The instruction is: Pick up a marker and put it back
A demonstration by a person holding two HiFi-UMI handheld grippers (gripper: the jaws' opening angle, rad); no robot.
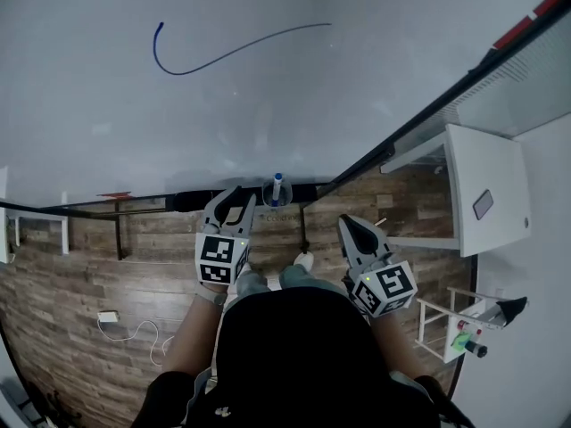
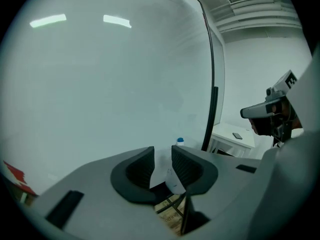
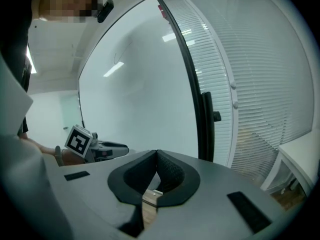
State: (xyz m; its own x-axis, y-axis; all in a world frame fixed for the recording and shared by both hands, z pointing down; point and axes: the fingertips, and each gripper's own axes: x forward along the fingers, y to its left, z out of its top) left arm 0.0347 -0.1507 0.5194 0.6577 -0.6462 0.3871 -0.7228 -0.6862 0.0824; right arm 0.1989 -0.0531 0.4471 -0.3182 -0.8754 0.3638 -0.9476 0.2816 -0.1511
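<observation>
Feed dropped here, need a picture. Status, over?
Left gripper jaws open, empty. Right gripper jaws shut, empty. Marker upright in holder under the whiteboard, just off the left jaws. Nothing in the way.

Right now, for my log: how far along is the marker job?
Done, apparently: marker stands upright at the tray, a blue line on the board. In hand: nothing; left tool open by it, right tool shut. Left: maybe only backing away.
</observation>
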